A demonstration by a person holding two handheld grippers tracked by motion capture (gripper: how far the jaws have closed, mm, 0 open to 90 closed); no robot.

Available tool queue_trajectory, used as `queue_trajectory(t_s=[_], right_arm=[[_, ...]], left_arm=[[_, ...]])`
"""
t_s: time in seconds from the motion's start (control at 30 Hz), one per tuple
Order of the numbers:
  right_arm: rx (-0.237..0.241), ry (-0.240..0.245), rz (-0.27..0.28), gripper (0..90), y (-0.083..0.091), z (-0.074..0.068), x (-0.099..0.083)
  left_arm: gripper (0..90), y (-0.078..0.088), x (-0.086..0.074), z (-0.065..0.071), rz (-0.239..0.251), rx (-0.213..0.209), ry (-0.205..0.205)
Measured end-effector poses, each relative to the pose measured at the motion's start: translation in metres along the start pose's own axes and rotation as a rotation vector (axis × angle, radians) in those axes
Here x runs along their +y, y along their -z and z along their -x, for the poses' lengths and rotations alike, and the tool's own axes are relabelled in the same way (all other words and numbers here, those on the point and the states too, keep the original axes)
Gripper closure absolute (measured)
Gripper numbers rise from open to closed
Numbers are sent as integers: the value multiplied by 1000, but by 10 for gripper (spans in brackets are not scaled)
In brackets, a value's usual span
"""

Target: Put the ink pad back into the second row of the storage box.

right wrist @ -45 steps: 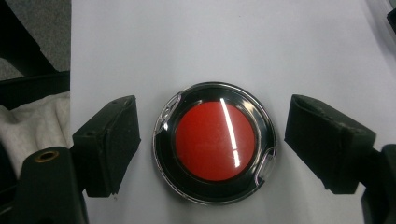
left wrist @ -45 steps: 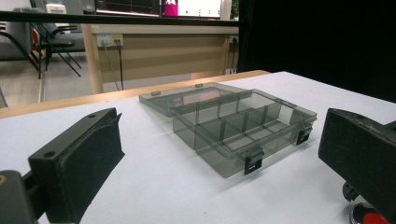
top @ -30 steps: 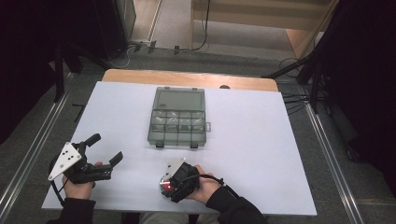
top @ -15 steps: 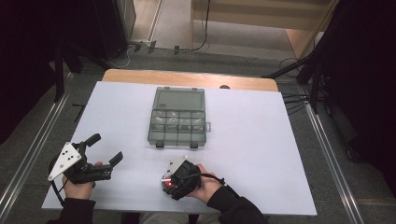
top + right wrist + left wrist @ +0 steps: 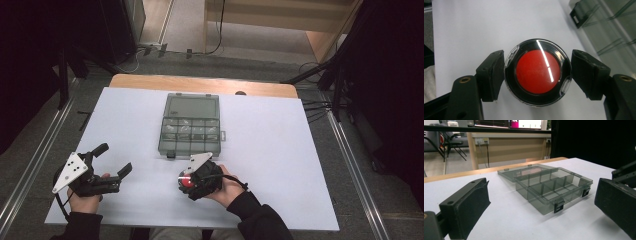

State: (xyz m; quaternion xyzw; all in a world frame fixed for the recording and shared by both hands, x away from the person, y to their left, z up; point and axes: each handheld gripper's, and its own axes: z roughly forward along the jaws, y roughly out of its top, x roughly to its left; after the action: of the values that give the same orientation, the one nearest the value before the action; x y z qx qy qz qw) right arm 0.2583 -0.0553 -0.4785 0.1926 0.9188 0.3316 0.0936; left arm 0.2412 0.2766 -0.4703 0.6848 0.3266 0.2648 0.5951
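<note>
Clamping a round red-faced disc, the right gripper sits at about 6 o'clock on the white table, just below the near edge of the organizer box. Right gripper view: both black jaws press the disc's black rim from either side, pads touching at 9 and 3 o'clock of the disc; clear cover over the red centre, glare streak across it. Disc off-centre to nothing, it fills the gap between the jaws. White tabletop under it; whether the disc touches the table, cannot tell. A black latch of the box shows at 1 o'clock in that view.

Left gripper at 8 o'clock on the table, held in the person's left hand, jaws spread wide and released, nothing between them. Grey three-cornered plate on top. Left gripper view: jaws stand far apart at the left and right edges, box in the gap beyond them, well apart from the tips.

Organizer box: smoky clear plastic, lid swung open and lying flat toward 12 o'clock, divided tray toward 6 o'clock, two black latches on the near wall. Sits around table centre, slightly toward 12. Compartment contents too faint to tell.

Right hand wraps the right gripper from 4 o'clock, dark sleeve entering from the bottom edge. Grippers well apart from each other.
</note>
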Motion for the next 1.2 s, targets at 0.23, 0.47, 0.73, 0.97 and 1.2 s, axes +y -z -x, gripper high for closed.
queue_trajectory(t_s=[0.23,0.47,0.73,0.97,1.2], right_arm=[[-29,-19,30,308,16,14,10],[-55,-40,49,308,25,31,17],[-81,-76,46,308,23,49,18],[-120,-72,9,308,20,63,22],[-141,-95,-8,308,19,79,26]], left_arm=[[0,0,0,1,-5,1,-5],[0,0,0,0,-5,2,-4],[0,0,0,0,-4,2,-2],[0,0,0,0,-5,2,-1],[0,0,0,0,-4,2,2]])
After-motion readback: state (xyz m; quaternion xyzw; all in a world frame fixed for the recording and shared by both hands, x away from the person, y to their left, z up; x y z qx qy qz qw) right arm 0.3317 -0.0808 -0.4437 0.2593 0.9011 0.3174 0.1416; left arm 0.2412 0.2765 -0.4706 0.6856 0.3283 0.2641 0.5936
